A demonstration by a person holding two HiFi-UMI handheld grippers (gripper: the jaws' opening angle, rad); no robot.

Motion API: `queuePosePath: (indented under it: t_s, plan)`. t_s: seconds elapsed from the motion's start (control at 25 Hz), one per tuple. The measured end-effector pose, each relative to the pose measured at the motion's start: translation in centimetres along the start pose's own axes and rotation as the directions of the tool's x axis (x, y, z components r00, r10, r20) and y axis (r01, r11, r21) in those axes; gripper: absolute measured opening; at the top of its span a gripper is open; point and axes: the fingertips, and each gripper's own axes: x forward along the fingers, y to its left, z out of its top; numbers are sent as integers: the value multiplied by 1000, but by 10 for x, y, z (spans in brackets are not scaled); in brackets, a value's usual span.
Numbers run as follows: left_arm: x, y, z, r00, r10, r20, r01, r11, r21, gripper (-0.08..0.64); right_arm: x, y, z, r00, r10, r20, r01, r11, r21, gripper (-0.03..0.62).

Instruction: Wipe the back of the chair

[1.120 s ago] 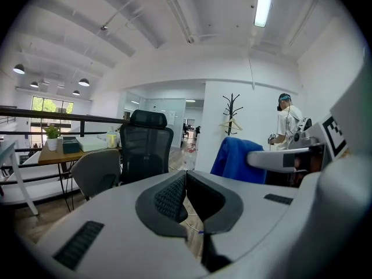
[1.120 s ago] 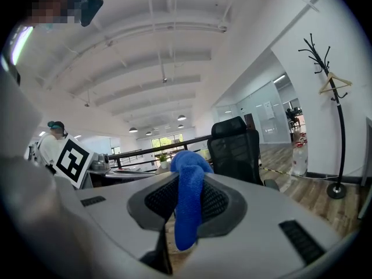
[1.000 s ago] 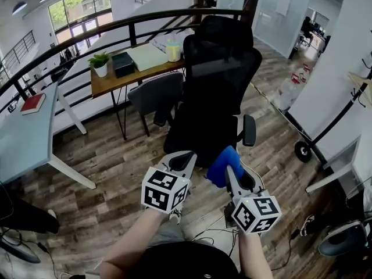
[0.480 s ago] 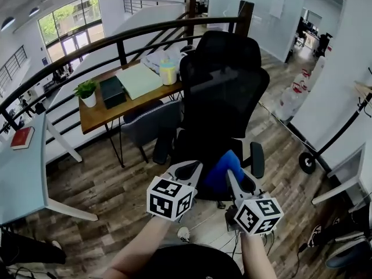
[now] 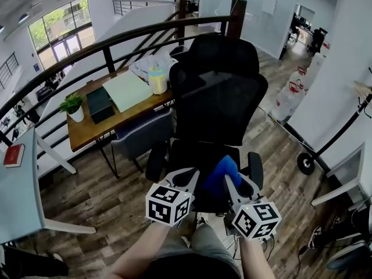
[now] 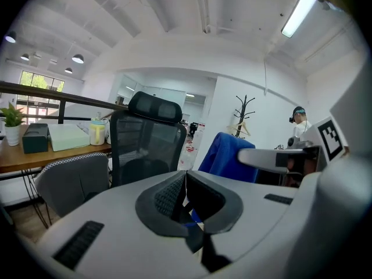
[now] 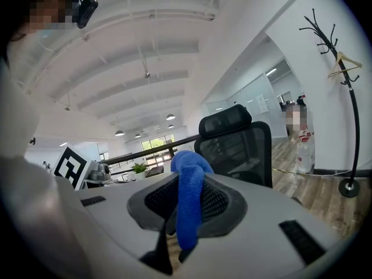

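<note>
A black mesh-backed office chair (image 5: 218,97) with a headrest stands in front of me, its back facing me; it also shows in the left gripper view as the chair (image 6: 145,150) and in the right gripper view as the chair (image 7: 235,144). My right gripper (image 5: 228,180) is shut on a blue cloth (image 5: 221,173), which bulges up between the jaws as the cloth (image 7: 189,199). The cloth hangs just short of the chair's lower back. My left gripper (image 5: 185,176) is shut with nothing in it, beside the right one.
A wooden desk (image 5: 110,106) with a green pad, a black box, a plant and a yellow cup stands behind the chair, with a grey chair (image 5: 139,135) tucked under it. A dark railing (image 5: 104,45) runs behind. A coat stand (image 7: 343,97) is at right. Cables lie on the floor below.
My view has come closer to the chair, which now sits more central and larger. Both grippers hold the same pose, the cloth still in the right one.
</note>
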Motion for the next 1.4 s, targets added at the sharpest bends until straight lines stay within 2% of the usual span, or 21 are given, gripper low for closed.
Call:
queuePosePath:
  t_s: [0.4,0.84,1.08,1.4]
  plan:
    - [73,41,42,999,16,32,-16,1000,9,18,78,-54,31,1000,30,-5,-30,999,-30,87]
    - [161,84,100,991,113,78,-111,994,-25,18,166,-123,78,993,107,-45,-109,992,-62,87]
    - [196,86,113,991,123,60,-120,992,-47,18,188,-150,96,991,128,-48,-130,990,-50,87]
    - [210,95,132,988,139,66,-137,990,-43,18,204,-162,108,989,141,-44,-143,989,-36,87]
